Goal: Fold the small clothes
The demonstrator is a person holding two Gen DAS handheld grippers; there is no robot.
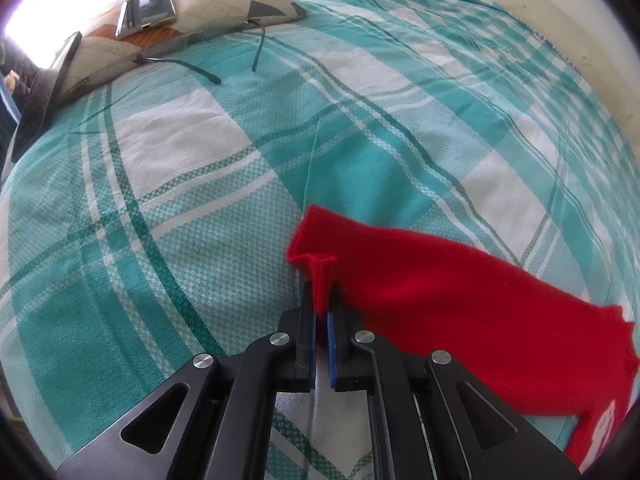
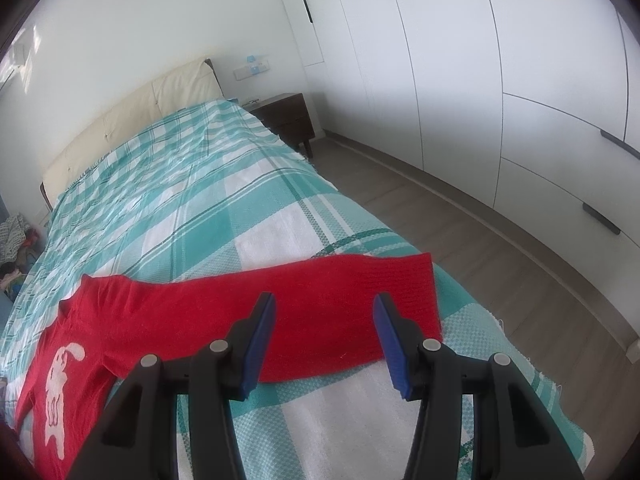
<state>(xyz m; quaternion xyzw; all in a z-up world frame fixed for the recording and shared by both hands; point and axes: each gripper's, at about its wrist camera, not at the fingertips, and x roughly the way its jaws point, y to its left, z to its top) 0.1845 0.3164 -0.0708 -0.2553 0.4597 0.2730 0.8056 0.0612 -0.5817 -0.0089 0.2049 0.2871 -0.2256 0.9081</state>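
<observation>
We see our left gripper [image 1: 321, 300] pinching a raised fold at the cuff of the red sweater [image 1: 460, 320], while our right gripper [image 2: 324, 332] hangs spread over its other sleeve, the garment lying flat across the near end of the teal plaid bed [image 2: 192, 200].

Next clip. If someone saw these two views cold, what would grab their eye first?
The red sweater spread on the teal-and-white plaid bedspread, one sleeve stretched toward the bed's edge. The left gripper pinches a fold near the other sleeve's cuff, while the right gripper hovers open over the stretched sleeve. A white animal motif marks the sweater's front.
</observation>
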